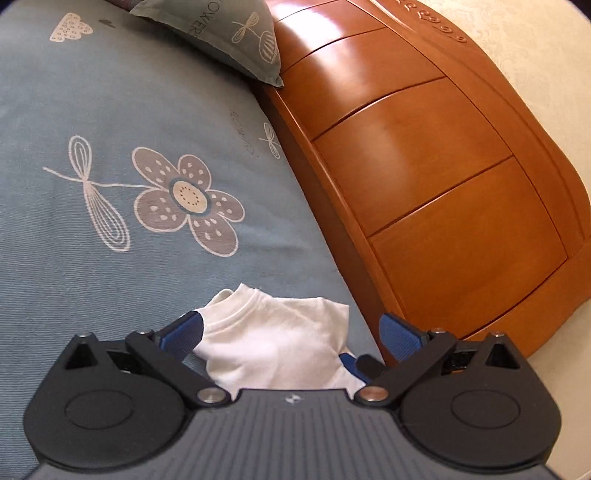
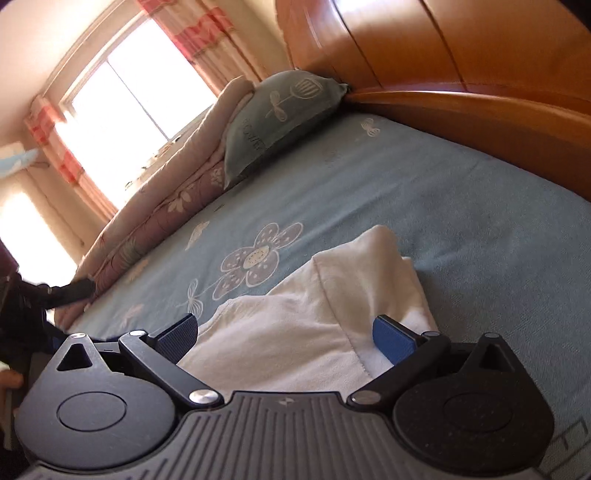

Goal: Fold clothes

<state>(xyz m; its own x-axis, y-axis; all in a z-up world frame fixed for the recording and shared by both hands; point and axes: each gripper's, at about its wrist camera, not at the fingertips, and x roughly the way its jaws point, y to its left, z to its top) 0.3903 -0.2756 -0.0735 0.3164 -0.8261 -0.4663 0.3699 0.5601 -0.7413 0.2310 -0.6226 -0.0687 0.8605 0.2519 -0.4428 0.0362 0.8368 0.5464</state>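
A white garment point(image 1: 273, 343) lies bunched on a blue flowered bedsheet point(image 1: 110, 110), directly ahead of and between the spread blue fingers of both claws. The left gripper point(image 1: 291, 332) and right gripper point(image 2: 288, 332) are open, holding nothing. A wooden headboard point(image 1: 424, 147) rises to the right of the left claw.

The folded white cotton garment point(image 2: 321, 314) lies on the blue flower-printed bedsheet point(image 1: 110, 92), near the orange wooden headboard point(image 1: 424, 147); a grey-green printed pillow point(image 1: 221, 33) rests against it.
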